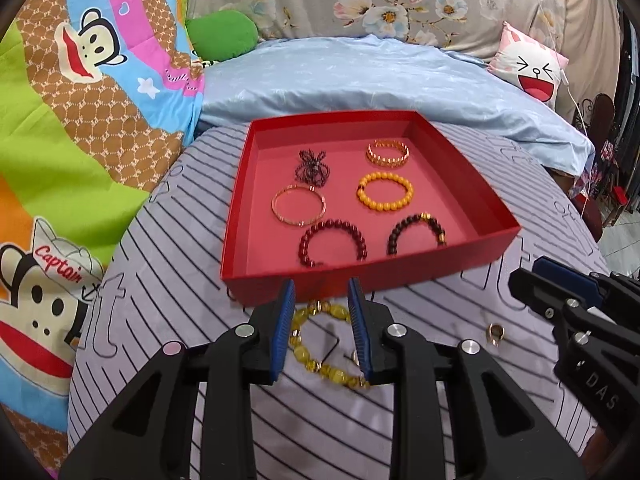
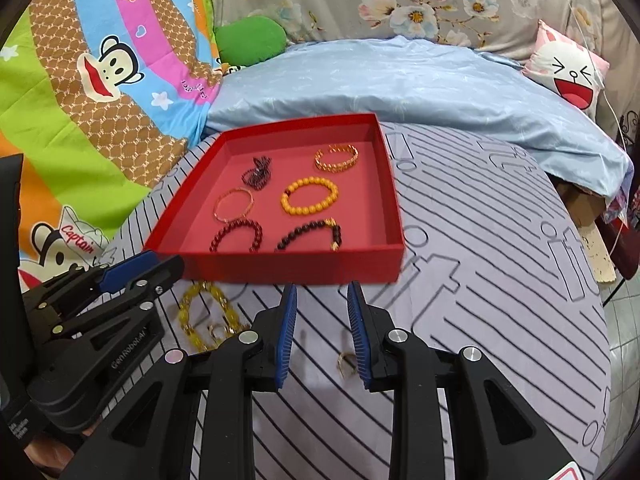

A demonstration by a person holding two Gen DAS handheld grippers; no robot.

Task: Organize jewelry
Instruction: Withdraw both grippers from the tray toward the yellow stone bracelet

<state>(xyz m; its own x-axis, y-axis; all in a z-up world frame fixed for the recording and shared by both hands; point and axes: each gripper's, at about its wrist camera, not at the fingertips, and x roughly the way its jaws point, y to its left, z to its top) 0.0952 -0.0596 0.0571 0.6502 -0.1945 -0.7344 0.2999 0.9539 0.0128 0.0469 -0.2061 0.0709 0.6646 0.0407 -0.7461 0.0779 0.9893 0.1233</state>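
Observation:
A red tray (image 1: pixel 452 152) (image 2: pixel 392 196) on the striped cloth holds several bracelets, among them an orange bead one (image 1: pixel 385 191) (image 2: pixel 309 195). In front of the tray lies a yellow bead bracelet (image 1: pixel 320 350) (image 2: pixel 202 316). My left gripper (image 1: pixel 322 292) is open, its jaws on either side of that bracelet, just above it. A small gold ring (image 1: pixel 495 333) (image 2: pixel 346 362) lies on the cloth to the right. My right gripper (image 2: pixel 322 294) is open and empty, the ring next to its right finger.
The cloth (image 1: pixel 180 240) covers a rounded table. Behind it lie a light blue duvet (image 1: pixel 380 80), a cartoon monkey quilt (image 1: pixel 80 100) on the left, a green cushion (image 1: pixel 224 34) and a white rabbit pillow (image 1: pixel 532 68). A small ring (image 2: pixel 217 330) lies inside the yellow bracelet.

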